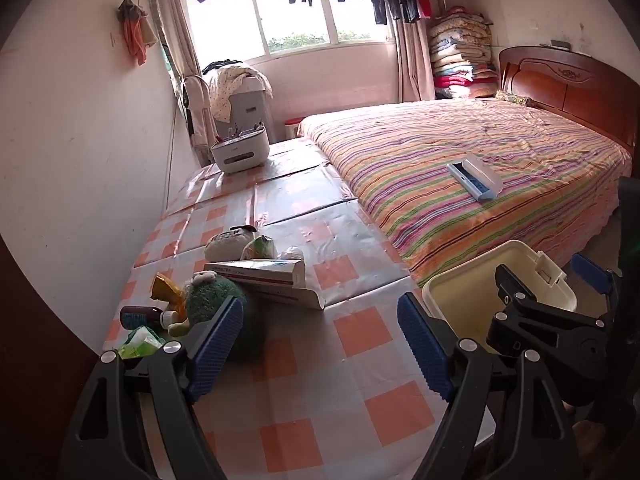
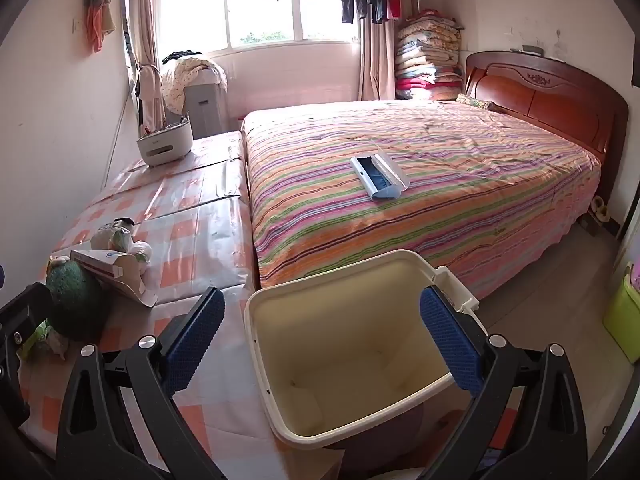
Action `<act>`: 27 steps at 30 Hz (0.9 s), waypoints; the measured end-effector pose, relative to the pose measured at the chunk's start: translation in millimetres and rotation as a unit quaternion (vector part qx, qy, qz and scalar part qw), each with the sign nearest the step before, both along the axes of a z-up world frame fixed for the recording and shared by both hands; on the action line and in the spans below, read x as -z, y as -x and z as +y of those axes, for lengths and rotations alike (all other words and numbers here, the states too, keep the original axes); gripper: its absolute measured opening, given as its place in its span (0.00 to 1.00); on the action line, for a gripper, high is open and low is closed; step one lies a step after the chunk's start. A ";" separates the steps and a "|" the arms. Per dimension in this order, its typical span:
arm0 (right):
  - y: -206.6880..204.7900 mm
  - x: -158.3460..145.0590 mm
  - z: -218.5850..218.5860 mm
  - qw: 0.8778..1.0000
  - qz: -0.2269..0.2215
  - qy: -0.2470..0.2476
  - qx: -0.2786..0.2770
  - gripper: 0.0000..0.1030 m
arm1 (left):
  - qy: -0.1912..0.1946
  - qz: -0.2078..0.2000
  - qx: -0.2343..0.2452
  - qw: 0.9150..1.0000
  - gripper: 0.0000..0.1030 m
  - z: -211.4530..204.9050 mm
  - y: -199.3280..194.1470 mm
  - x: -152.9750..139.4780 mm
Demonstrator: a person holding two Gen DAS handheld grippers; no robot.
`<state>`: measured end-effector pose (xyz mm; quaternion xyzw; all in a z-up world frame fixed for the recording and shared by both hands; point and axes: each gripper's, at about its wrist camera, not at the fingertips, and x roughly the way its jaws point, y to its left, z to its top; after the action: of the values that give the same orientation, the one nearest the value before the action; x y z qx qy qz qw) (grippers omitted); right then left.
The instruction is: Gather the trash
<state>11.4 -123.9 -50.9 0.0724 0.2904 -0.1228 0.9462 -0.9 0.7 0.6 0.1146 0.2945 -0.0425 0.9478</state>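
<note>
on the checked orange-and-white tablecloth [image 1: 352, 332] beside the striped bed [image 1: 460, 168], a small heap of litter lies near the wall: a flattened white and red carton [image 1: 264, 276], a green fuzzy ball [image 1: 216, 300], a dark little bottle [image 1: 140, 317] on its side, a yellow wrapper [image 1: 166, 290], a green tissue pack [image 1: 140, 342], a crumpled green-and-white wrapper [image 1: 260, 248] and a grey round lump [image 1: 226, 242] behind the carton. the left gripper [image 1: 320, 344] hangs over the cloth with its blue pads spread wide and nothing between them; the fuzzy ball sits just beside its left finger. the cream trash bin [image 2: 352, 344] stands at the table's edge, just off the bed's corner, lidless and seemingly bare inside. the right gripper [image 2: 324, 340] hovers above the bin's mouth, pads wide apart and holding nothing. further back, a white appliance [image 1: 239, 152] sits on the table, and a blue-and-white flat brush-like thing [image 2: 379, 178] lies on the bed
</note>
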 end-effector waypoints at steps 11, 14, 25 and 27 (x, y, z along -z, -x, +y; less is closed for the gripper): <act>0.9 4.4 0.0 1.000 0.003 -0.008 -0.002 0.94 | -0.010 0.007 -0.014 1.000 0.75 3.4 1.1 1.2; 0.9 1.4 -0.3 1.000 0.004 -0.010 -0.003 0.94 | -0.010 0.007 -0.017 1.000 0.75 5.8 1.9 1.0; 3.2 0.0 4.2 1.000 0.006 -0.012 -0.009 0.94 | -0.008 0.011 -0.017 1.000 0.75 9.7 4.1 2.2; 3.0 -0.3 4.3 1.000 0.005 -0.012 -0.009 0.94 | -0.007 0.011 -0.018 1.000 0.75 10.4 4.9 2.8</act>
<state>8.4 -119.7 -50.6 0.0802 0.2974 -0.1115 0.9448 -5.8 11.1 -2.2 0.1159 0.3070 -0.0245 0.9443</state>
